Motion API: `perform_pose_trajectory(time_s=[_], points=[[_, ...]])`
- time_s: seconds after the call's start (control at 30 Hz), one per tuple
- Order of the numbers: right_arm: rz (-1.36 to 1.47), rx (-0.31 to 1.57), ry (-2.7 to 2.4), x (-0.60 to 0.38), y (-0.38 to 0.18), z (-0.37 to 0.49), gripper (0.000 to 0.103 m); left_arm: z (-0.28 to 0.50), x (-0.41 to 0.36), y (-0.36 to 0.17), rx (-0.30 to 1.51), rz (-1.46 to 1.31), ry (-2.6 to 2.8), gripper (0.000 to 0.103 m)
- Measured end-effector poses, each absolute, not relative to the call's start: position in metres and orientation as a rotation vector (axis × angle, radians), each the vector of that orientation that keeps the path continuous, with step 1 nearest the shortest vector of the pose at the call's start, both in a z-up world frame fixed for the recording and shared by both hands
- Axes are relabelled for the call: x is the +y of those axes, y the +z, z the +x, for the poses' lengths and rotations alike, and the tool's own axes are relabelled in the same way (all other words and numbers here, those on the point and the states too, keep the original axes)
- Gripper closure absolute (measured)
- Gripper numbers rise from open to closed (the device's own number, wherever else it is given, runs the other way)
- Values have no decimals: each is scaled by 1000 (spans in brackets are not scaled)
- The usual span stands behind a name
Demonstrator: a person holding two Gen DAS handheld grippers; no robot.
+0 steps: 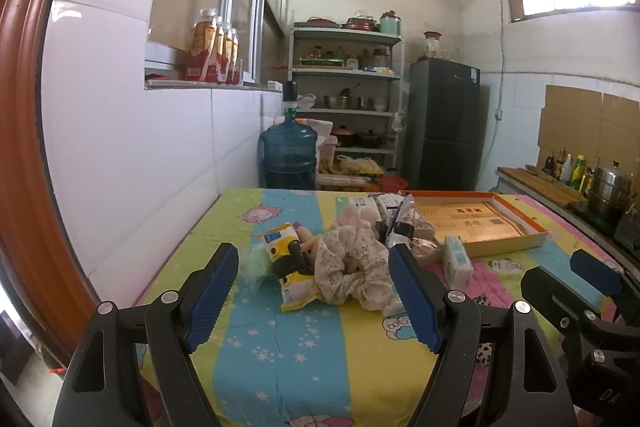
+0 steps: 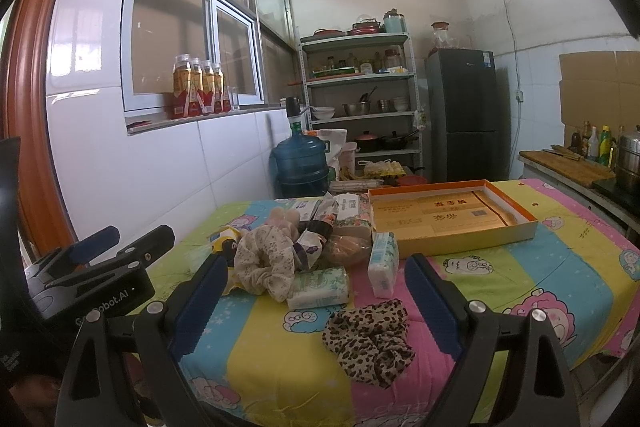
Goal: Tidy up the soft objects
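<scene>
Both grippers: left gripper (image 1: 314, 287) and right gripper (image 2: 316, 301) spread, holding nothing.
Pile: floral scrunchie (image 2: 266, 263) at 11 o'clock.
Box (image 2: 516, 227): 1 o'clock, likely destination.

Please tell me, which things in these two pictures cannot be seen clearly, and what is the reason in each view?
- Leopard scrunchie: shows in the right wrist view; in the left wrist view the gripper finger hides all but a scrap.
- Items behind the floral scrunchie: partly covered in both views.
- Print inside the orange box: too small to read.
- Stainless pot: cut off by the right wrist view's edge.

A blue water jug (image 2: 301, 163) stands beside a metal shelf (image 2: 360, 95) and a dark fridge (image 2: 466, 115).
</scene>
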State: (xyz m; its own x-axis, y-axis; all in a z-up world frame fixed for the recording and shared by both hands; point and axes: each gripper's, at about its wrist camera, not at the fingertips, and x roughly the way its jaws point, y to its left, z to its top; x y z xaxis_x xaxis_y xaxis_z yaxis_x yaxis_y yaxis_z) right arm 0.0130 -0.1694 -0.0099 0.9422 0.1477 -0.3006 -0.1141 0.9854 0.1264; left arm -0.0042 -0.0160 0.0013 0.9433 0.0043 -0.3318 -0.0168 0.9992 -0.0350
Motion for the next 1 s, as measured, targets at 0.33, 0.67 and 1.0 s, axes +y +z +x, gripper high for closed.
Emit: perform_pose_trajectory(time_s=[0.33, 0.67, 1.0], points=[[110, 317, 135, -166, -11, 12, 12, -5, -17, 1, 340, -43, 10, 24], [111, 321, 138, -164, -14, 10, 12, -6, -17, 1, 344, -45, 7, 24], [79, 389, 151, -180, -41, 14, 12, 0, -13, -10, 365, -63, 10, 24]])
